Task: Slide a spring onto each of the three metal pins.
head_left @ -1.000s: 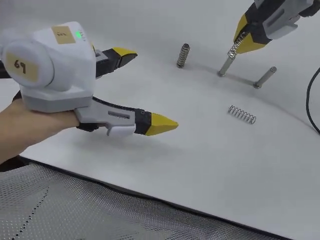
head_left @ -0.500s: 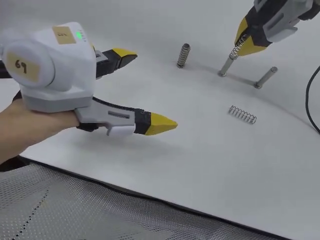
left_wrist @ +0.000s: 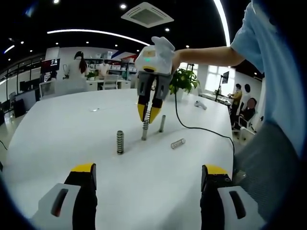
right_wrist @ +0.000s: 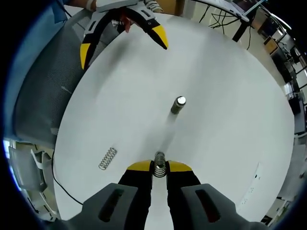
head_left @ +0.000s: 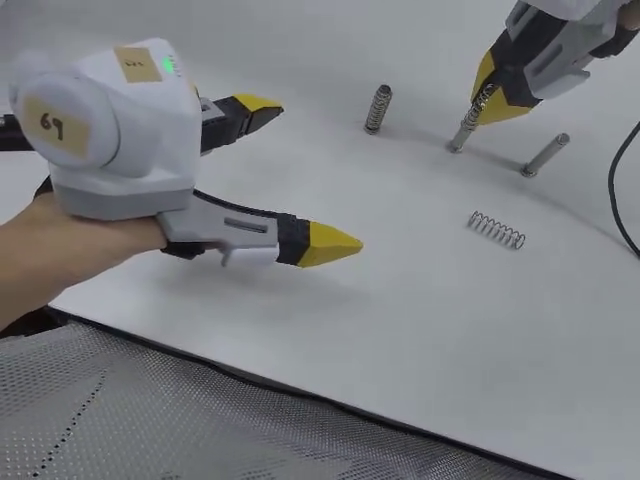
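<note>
Right gripper (right_wrist: pixel 159 166) is clamped on a spring (right_wrist: pixel 159 170), jaws nearly together with just the coil pinched between the yellow tips. In the head view that gripper (head_left: pixel 497 97) comes in from the top right, and the spring (head_left: pixel 481 97) sits in line with the top of the middle pin (head_left: pixel 461 134). It's either touching the tip or just over it, can't tell how far on, and the lower part of the pin is bare. The left gripper view has the same thing from across the table: right gripper (left_wrist: pixel 148 113) pointing down, spring (left_wrist: pixel 147 115) right above the middle pin (left_wrist: pixel 145 131). Left gripper (head_left: pixel 300 175) is wide open with nothing in it. A hand (head_left: pixel 60 255) holds it low over the near left part of the white table (head_left: pixel 400 330), well apart from the pins. In its own view the left gripper (left_wrist: pixel 148 168) has its tips spread way out to both sides, and it's gaping at the top of the right gripper view (right_wrist: pixel 123 45) too. Left of the middle pin stands the loaded pin (head_left: pixel 377 108), with a spring sleeved over it. On the other side is the bare pin (head_left: pixel 544 155). A loose spring (head_left: pixel 496 229) lies flat on the table near the bare pin, on the person's side of it. A black cable (head_left: pixel 622 200) runs along the right edge.
</note>
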Motion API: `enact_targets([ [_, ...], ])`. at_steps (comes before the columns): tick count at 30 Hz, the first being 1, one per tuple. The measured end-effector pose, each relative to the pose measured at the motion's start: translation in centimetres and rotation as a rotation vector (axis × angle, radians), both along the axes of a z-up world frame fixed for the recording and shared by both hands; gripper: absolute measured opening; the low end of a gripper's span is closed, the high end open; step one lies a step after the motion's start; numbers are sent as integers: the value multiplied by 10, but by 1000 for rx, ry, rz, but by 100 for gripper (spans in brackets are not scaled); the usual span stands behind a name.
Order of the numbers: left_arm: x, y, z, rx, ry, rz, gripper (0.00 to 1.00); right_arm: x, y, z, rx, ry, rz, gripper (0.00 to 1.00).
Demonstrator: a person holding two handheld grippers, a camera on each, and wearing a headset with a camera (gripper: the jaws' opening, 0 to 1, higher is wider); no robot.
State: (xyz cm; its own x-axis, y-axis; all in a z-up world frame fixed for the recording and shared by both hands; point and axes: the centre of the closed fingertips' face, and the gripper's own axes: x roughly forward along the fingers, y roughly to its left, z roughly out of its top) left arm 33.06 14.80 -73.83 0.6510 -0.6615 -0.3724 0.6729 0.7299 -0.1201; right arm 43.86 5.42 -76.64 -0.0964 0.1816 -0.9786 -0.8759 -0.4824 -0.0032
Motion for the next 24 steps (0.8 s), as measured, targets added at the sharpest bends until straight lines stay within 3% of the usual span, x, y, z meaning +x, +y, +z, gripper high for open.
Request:
enact_targets([
  [24,-1,1,0,-3,7,4,87,-2,0,-26,-29,8,10,8],
])
